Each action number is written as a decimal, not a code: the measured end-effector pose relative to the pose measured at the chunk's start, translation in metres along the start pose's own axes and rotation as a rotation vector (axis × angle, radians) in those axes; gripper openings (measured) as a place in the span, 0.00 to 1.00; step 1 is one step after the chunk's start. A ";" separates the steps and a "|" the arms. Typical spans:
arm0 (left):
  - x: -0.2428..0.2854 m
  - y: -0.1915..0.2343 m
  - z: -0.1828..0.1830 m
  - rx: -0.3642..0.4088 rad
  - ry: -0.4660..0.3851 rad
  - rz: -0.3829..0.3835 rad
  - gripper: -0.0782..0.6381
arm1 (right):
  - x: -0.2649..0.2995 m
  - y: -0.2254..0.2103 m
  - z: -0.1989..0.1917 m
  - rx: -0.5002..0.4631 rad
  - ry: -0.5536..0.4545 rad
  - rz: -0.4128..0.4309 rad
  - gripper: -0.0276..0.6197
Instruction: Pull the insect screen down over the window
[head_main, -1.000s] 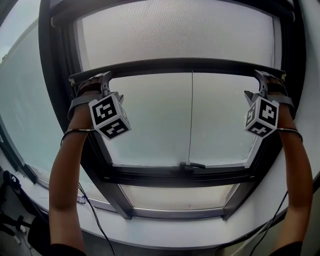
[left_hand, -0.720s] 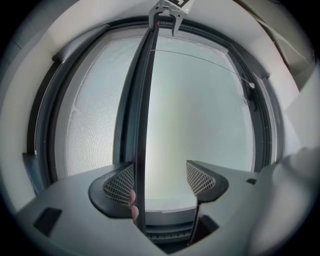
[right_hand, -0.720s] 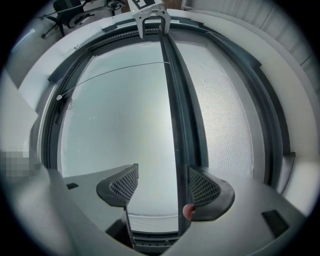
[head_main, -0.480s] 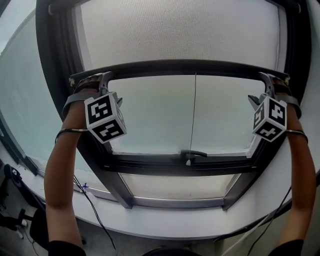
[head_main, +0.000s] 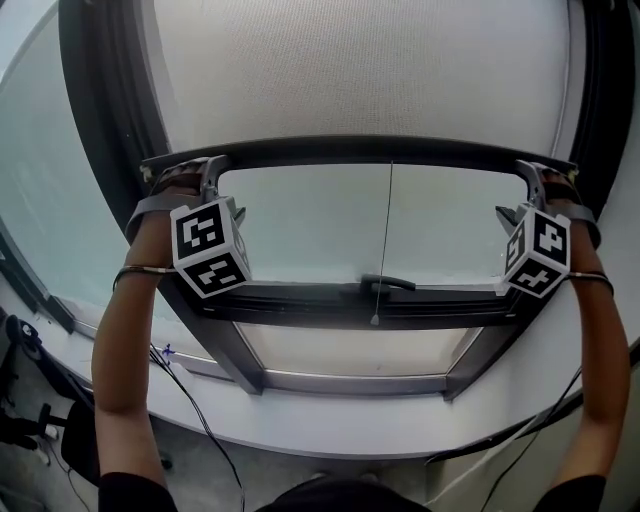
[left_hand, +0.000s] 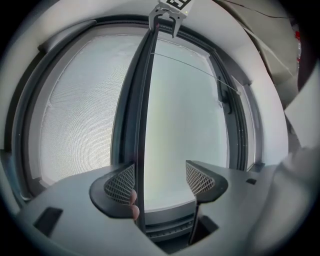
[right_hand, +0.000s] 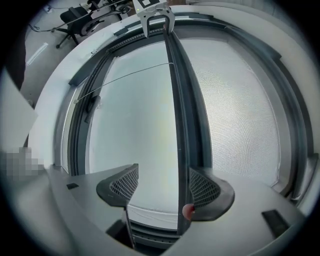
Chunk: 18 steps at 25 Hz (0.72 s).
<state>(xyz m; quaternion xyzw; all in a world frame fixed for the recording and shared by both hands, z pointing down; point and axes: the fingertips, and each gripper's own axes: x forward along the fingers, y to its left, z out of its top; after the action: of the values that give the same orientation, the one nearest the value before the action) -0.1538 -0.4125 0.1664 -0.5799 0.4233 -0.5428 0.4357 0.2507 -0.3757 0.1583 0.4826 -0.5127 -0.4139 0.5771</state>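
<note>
The insect screen's grey mesh (head_main: 360, 70) hangs from the top of the window down to its dark bottom bar (head_main: 360, 150). My left gripper (head_main: 205, 172) sits over the bar's left end and my right gripper (head_main: 537, 177) over its right end. Both stand open. In the left gripper view the bar (left_hand: 142, 115) runs between the jaws of the left gripper (left_hand: 160, 180), against the left jaw. In the right gripper view the bar (right_hand: 182, 125) lies against the right jaw of the right gripper (right_hand: 162, 187). A thin pull cord (head_main: 385, 240) hangs from the bar's middle.
Below the bar lies bare glass, then the dark window frame with its handle (head_main: 388, 283). A white sill (head_main: 350, 420) runs under the frame. Cables trail down at the lower left (head_main: 195, 410) and lower right. An office chair (head_main: 30, 420) stands at the far left.
The bar has come down with both grippers on it, closer to the window handle. More mesh shows above it and less bare glass below.
</note>
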 end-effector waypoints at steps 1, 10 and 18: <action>0.001 -0.004 -0.001 0.002 0.001 0.003 0.56 | 0.000 0.004 0.000 -0.001 0.000 -0.002 0.50; 0.017 -0.068 0.000 0.002 -0.021 -0.036 0.56 | 0.010 0.070 -0.001 0.015 -0.018 0.030 0.50; 0.028 -0.113 0.000 -0.035 -0.023 -0.104 0.56 | 0.016 0.116 -0.003 -0.008 -0.008 0.112 0.50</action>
<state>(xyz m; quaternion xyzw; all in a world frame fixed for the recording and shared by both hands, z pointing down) -0.1507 -0.4103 0.2830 -0.6149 0.3971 -0.5506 0.4013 0.2537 -0.3683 0.2747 0.4493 -0.5396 -0.3847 0.5992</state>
